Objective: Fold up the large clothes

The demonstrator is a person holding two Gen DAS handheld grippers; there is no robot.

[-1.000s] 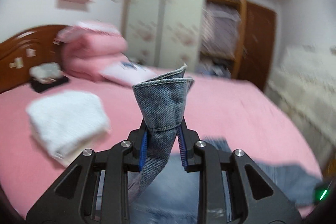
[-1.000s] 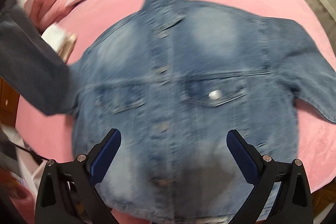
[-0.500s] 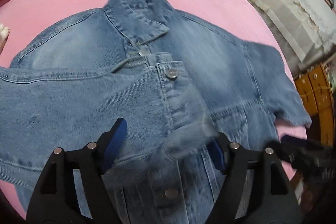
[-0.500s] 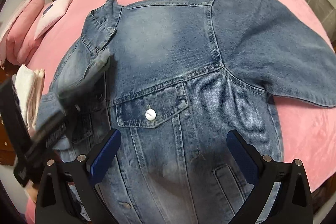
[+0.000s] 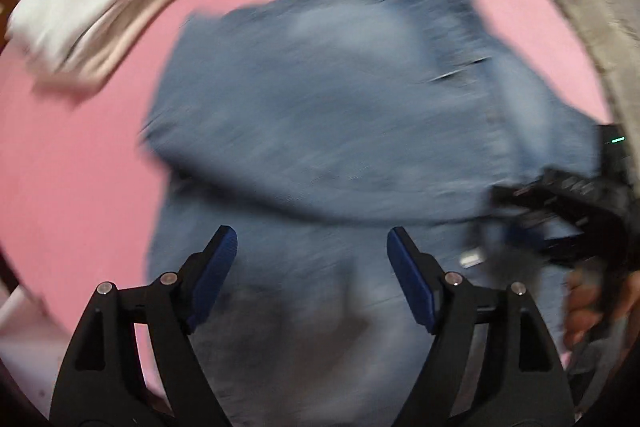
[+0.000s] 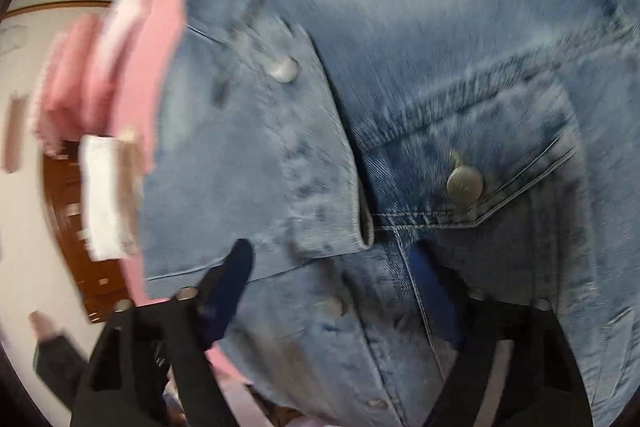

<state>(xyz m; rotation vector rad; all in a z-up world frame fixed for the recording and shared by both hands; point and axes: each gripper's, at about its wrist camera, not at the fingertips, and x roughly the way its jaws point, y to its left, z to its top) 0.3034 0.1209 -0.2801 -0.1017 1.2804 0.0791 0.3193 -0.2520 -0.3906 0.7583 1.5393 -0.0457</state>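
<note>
A blue denim jacket (image 5: 340,115) lies front up on the pink bed (image 5: 68,167), blurred in the left wrist view. One sleeve is folded across its chest, and the buttoned cuff (image 6: 288,155) ends beside the pocket flap (image 6: 500,163). My left gripper (image 5: 312,259) hovers above the jacket's lower part, its jaws opening with nothing between them. My right gripper (image 6: 332,287) hangs very close over the button placket below the cuff. Its jaws are closing over the denim, with no visible pinch. It also shows at the right edge as right gripper (image 5: 560,211), held by a hand (image 5: 588,307).
A folded white towel stack (image 5: 100,7) lies on the bed left of the jacket, seen also as towel stack (image 6: 104,195). Rolled pink bedding (image 6: 76,83) and a wooden headboard (image 6: 80,267) are beyond it. Beige covered furniture (image 5: 592,7) lines the bed's right side.
The left gripper let go of the denim cuff, which now lies across the jacket front. Both grippers tipped down and dropped closer to the jacket. The right jaws have narrowed.
</note>
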